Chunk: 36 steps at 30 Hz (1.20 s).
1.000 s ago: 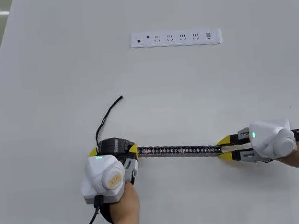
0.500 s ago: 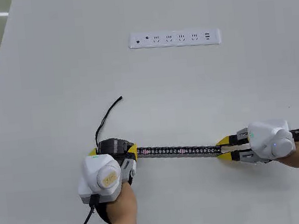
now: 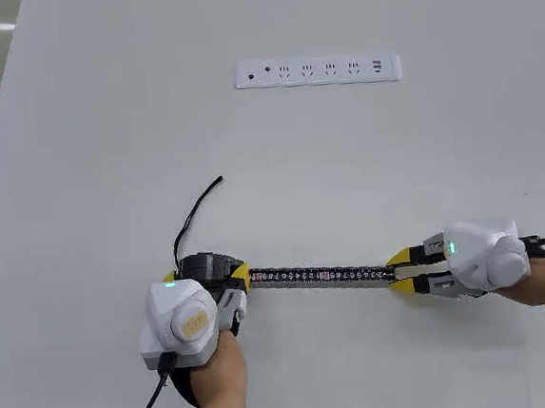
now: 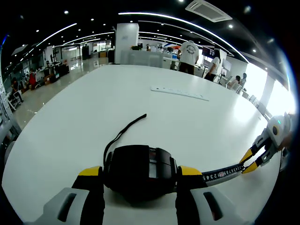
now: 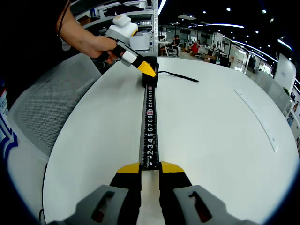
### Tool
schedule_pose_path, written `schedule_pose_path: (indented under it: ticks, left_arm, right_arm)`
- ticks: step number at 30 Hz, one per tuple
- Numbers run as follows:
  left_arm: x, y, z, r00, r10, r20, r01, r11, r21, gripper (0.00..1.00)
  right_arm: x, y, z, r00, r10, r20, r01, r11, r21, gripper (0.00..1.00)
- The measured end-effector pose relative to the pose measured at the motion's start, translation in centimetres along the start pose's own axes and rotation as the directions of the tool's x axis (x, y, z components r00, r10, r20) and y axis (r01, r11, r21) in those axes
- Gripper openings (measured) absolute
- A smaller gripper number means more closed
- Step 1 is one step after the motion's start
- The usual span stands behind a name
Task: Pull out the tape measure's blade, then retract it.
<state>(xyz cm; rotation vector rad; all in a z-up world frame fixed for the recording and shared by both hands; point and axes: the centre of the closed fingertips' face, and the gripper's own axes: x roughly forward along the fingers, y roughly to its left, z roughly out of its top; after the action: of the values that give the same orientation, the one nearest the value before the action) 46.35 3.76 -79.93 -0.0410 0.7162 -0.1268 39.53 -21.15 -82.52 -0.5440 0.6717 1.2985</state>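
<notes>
Left gripper clamps case; right gripper pinches blade.

— What do we see on the wide white tabletop?
— We see a long white plastic power strip lying flat toward the far side, its row of sockets facing up
— And off the table?
— We find a grey mesh chair back just beside the edge, and two people standing beyond the far end under long curved ceiling light strips
</notes>
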Motion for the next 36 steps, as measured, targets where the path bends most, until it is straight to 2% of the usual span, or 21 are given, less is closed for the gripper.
schedule_pose_path:
  ticks: [14,36]
  left_arm:
    - [-0.1,0.0,0.0,0.9999,-0.01,-0.003,0.01,1.0,-0.004,0.58]
    - [-0.1,0.0,0.0,0.9999,-0.011,-0.009,0.011,1.0,-0.005,0.58]
  right_arm:
    - [1.0,0.1,1.3,0.9999,0.003,0.015,-0.003,1.0,-0.009,0.13]
    - [2.2,-0.1,2.4,0.9998,0.006,0.019,-0.006,1.0,-0.024,0.13]
